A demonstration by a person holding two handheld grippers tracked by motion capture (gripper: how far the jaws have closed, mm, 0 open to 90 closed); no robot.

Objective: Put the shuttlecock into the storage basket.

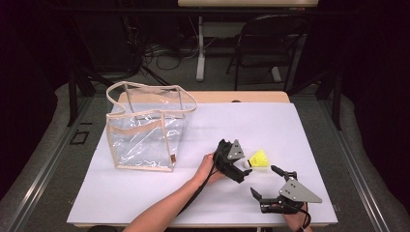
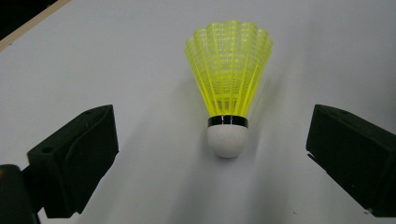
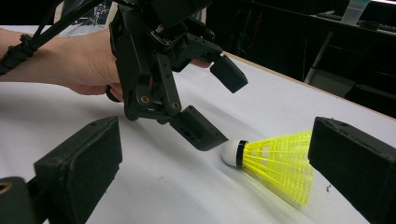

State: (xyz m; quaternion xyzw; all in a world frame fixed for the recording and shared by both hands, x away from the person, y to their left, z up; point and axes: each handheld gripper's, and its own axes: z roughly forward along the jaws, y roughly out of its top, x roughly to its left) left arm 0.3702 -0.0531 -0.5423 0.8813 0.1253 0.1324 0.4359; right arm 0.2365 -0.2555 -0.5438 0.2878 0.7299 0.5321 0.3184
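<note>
White table (image 1: 145,193), shuttlecock (image 2: 229,88) btwn open jaws

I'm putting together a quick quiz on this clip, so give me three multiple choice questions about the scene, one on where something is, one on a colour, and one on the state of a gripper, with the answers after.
1. Where does the clear bag stand on the table?
A. At its left part
B. At its right edge
C. Between the two grippers

2. What colour is the skirt of the shuttlecock?
A. White
B. Yellow
C. Red

3. How does the left gripper stand to the shuttlecock?
A. Shut on its cork
B. Open, jaws on either side of the cork, not touching
C. Shut and far from it

Answers:
1 A, the high view shows the bag left of both hands.
2 B, the left gripper view shows a yellow skirt above a white cork.
3 B, bare table shows between each jaw and the cork.
</note>
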